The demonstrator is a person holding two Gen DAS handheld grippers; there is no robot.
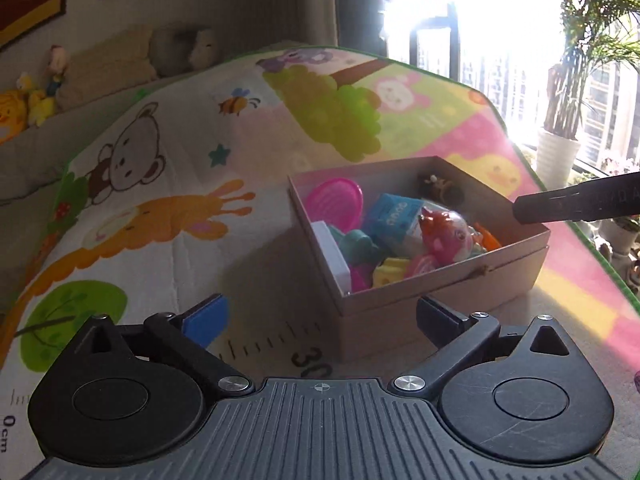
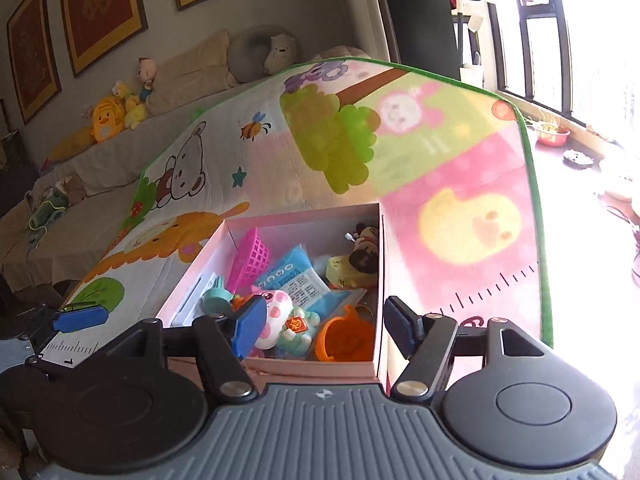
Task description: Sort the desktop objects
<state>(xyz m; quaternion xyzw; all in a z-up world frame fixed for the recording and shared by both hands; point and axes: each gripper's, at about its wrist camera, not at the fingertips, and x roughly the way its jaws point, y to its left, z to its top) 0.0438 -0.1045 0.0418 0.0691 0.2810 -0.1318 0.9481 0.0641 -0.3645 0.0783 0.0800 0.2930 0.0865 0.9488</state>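
An open pink cardboard box (image 1: 440, 284) sits on the cartoon play mat (image 1: 160, 184); it also shows in the right wrist view (image 2: 320, 368). It holds several small toys: a pink basket (image 2: 252, 260), a blue packet (image 2: 296, 276), a white and pink pig figure (image 2: 280, 312), an orange cup (image 2: 344, 334) and a brown figure (image 2: 364, 248). My left gripper (image 1: 320, 320) is open and empty, in front of the box's near corner. My right gripper (image 2: 324, 330) is open and empty, its fingers spread over the box's near end.
A sofa with plush toys (image 2: 116, 112) runs along the wall behind the mat. Windows and potted plants (image 1: 560, 120) stand at the right. The mat's green edge (image 2: 536, 200) marks the right side. The left gripper's blue pad (image 2: 80, 318) shows at the left of the right wrist view.
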